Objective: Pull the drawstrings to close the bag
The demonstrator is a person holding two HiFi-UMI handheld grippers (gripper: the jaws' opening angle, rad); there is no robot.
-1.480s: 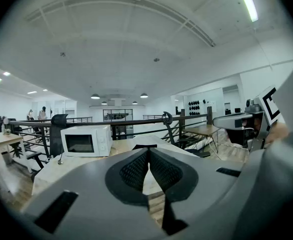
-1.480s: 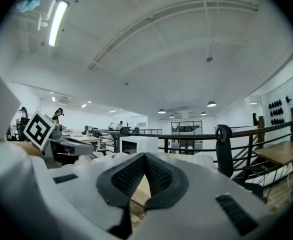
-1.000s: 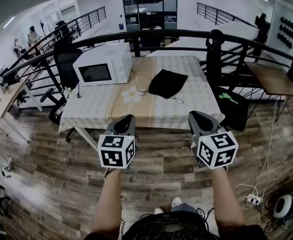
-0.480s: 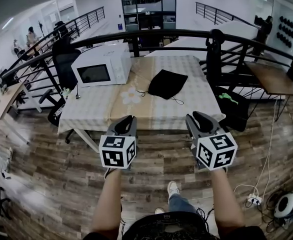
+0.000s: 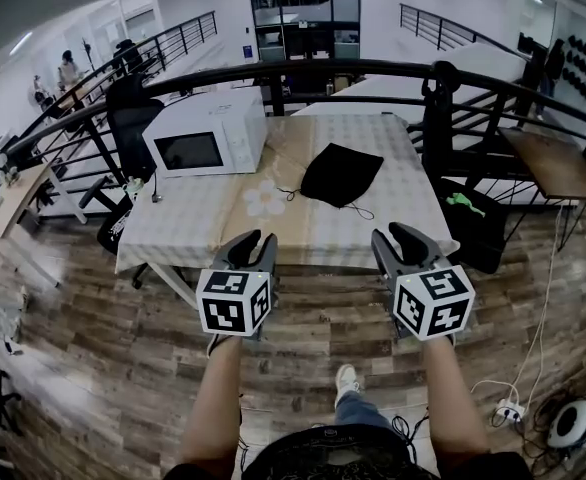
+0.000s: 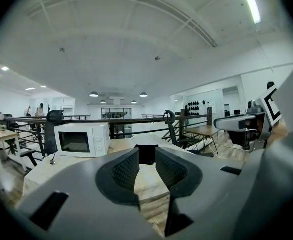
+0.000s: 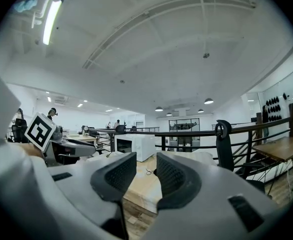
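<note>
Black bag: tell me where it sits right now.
In the head view the bag lies flat on the table, a little right of the table's middle, just to the right of the microwave.

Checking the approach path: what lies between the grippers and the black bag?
In the head view, only bare tablecloth and a loose drawstring trailing from the bag. The left gripper and right gripper, jaws just opening, hold nothing.
</note>
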